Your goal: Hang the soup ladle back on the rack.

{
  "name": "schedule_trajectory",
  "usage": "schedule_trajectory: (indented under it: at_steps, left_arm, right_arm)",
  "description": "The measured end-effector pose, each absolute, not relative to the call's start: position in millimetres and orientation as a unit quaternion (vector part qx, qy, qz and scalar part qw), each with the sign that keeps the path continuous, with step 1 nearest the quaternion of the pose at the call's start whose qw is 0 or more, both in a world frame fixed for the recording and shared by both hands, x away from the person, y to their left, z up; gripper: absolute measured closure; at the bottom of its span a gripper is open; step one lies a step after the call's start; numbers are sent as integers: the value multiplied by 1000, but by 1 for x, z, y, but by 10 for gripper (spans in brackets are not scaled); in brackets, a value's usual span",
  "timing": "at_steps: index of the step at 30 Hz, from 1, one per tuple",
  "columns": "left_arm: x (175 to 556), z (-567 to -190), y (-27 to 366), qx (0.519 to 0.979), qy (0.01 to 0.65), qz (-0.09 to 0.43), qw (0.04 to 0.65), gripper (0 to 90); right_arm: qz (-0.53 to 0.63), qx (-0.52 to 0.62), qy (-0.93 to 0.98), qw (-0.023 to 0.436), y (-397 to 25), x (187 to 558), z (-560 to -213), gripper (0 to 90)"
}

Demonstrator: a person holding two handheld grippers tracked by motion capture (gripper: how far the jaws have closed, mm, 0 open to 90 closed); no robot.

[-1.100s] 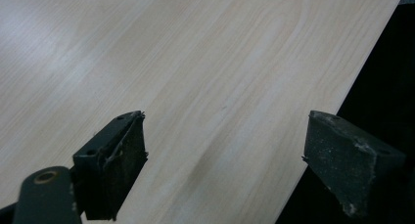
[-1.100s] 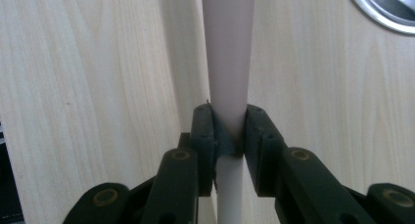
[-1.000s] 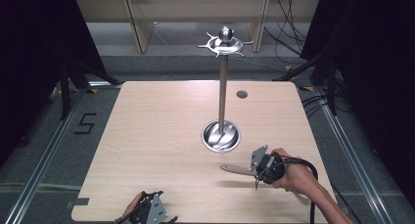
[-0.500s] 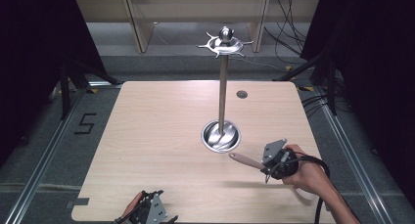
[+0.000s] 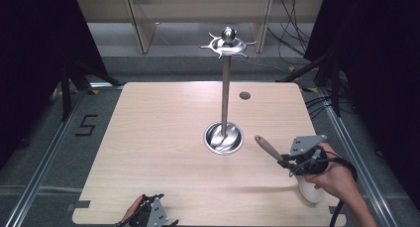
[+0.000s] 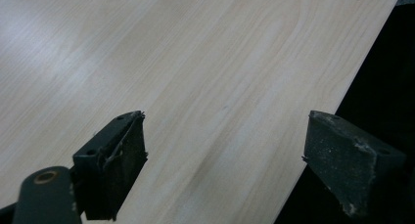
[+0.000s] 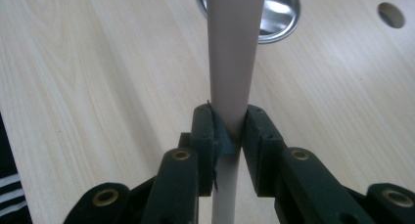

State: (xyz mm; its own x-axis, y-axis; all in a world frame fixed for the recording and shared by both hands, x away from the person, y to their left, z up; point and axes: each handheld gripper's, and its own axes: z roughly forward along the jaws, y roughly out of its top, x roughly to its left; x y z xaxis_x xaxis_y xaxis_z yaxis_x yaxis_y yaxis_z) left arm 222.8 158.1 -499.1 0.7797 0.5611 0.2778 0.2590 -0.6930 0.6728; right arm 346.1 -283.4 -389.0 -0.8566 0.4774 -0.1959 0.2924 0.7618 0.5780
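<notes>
Right gripper view: my right hand-held gripper (image 7: 229, 131) pinches the utensil handle (image 7: 234, 57); left hand-held gripper (image 6: 225, 170) spread, idle. Hanging on the stand (image 5: 226, 95) appears outstanding.

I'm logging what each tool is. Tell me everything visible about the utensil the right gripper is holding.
The utensil has a thick, smooth pinkish-tan handle that narrows to a thin pale neck and a whitish head below the hand. The right gripper is shut on the neck, fingers on either side. It is held tilted above the table, handle up toward the metal stand.
</notes>
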Motion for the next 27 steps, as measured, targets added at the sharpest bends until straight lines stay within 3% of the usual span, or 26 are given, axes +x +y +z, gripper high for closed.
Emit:
schedule_trajectory:
  at_steps: [27]
  left_arm:
    - [222,-501,157,891,228,236,313,149]
  right_arm:
    - [407,231,860,204,-314,341,-367,767]
